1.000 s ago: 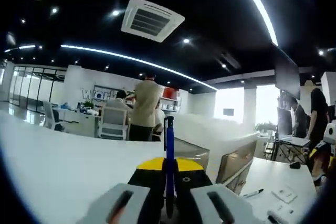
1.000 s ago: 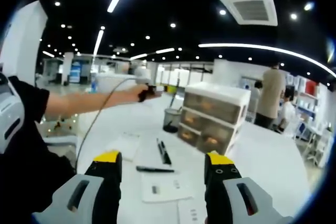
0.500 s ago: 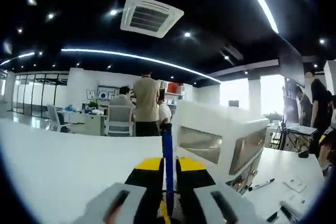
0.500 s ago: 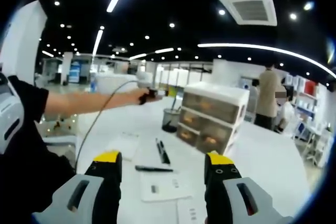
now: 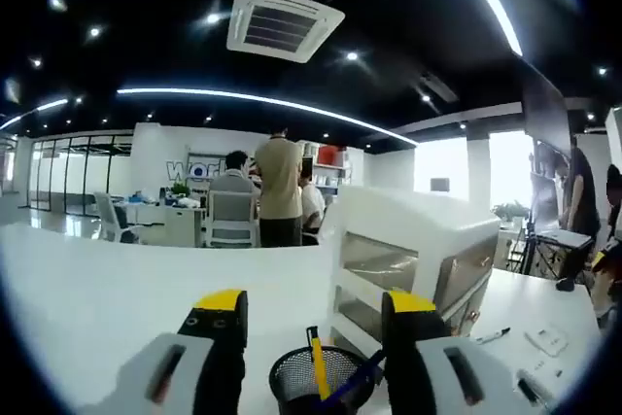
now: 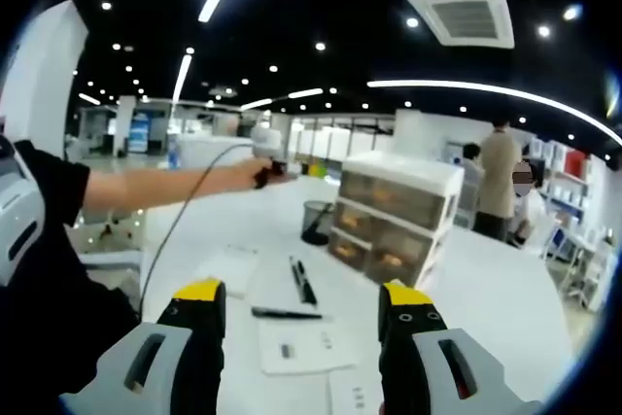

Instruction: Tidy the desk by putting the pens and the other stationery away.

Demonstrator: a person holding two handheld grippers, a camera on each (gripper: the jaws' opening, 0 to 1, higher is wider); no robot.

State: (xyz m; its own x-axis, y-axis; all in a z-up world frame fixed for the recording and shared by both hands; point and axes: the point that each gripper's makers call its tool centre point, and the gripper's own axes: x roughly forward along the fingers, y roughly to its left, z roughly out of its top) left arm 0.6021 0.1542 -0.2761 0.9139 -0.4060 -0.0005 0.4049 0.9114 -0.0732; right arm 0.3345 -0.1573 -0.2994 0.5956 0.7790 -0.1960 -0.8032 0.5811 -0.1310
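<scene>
My left gripper (image 5: pixel 316 329) stands open just above a black mesh pen cup (image 5: pixel 321 383). A blue pen (image 5: pixel 356 381) and a yellow pen (image 5: pixel 318 362) lean inside the cup. In the right gripper view the cup (image 6: pixel 316 223) sits on the white desk (image 6: pixel 496 289) by a drawer unit (image 6: pixel 394 216), and a person's outstretched arm holds the left gripper (image 6: pixel 265 151) over it. My right gripper (image 6: pixel 301 303) is open and holds nothing, hanging above the desk. Below it lie two dark pens (image 6: pixel 301 281) side by side and a single black pen (image 6: pixel 287 314).
White paper sheets (image 6: pixel 296 347) and a notepad (image 6: pixel 228 269) lie around the pens. Beside the white drawer unit (image 5: pixel 408 259), a marker (image 5: pixel 494 337) and a small white pad (image 5: pixel 542 340) rest on the desk. People stand at desks in the background (image 5: pixel 277 191).
My left gripper has opened and let go of the blue pen, which now stands in the mesh cup. The right gripper has stayed in place.
</scene>
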